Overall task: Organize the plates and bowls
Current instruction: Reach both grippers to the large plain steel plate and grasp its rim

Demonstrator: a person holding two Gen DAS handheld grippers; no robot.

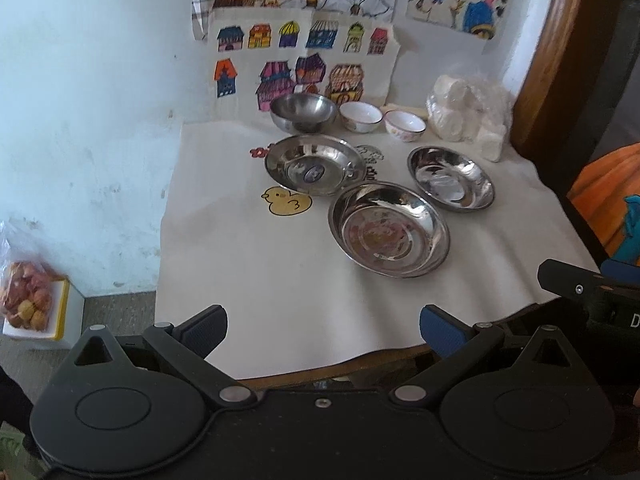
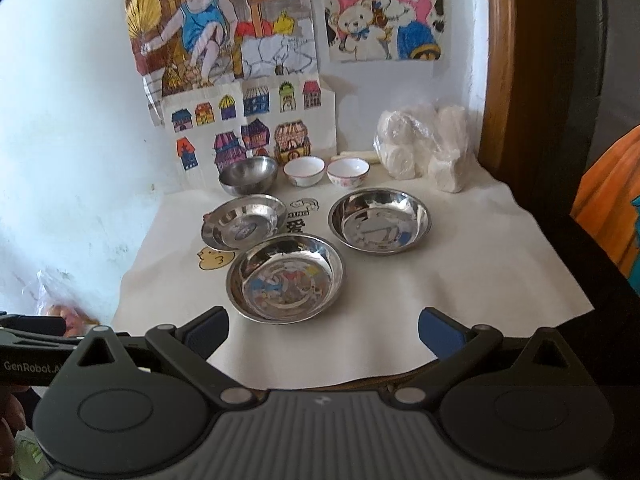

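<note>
Three steel plates lie apart on a white cloth [image 1: 248, 272]: a near one [image 1: 389, 229] [image 2: 285, 279], a left one [image 1: 314, 164] [image 2: 242, 222] and a right one [image 1: 451, 178] [image 2: 380, 220]. Behind them stand a steel bowl [image 1: 303, 112] [image 2: 248, 175] and two white ceramic bowls [image 1: 361, 117] [image 1: 405, 125] [image 2: 304, 171] [image 2: 348, 172]. My left gripper [image 1: 323, 330] is open and empty at the table's near edge. My right gripper [image 2: 323, 332] is open and empty, just short of the near plate.
A plastic bag of white rolls [image 1: 468, 114] [image 2: 424, 148] sits at the back right. Drawings [image 2: 248, 120] hang on the wall behind. A wooden frame [image 2: 520, 80] stands at the right. A bag of fruit on a box [image 1: 30, 304] is on the floor, left.
</note>
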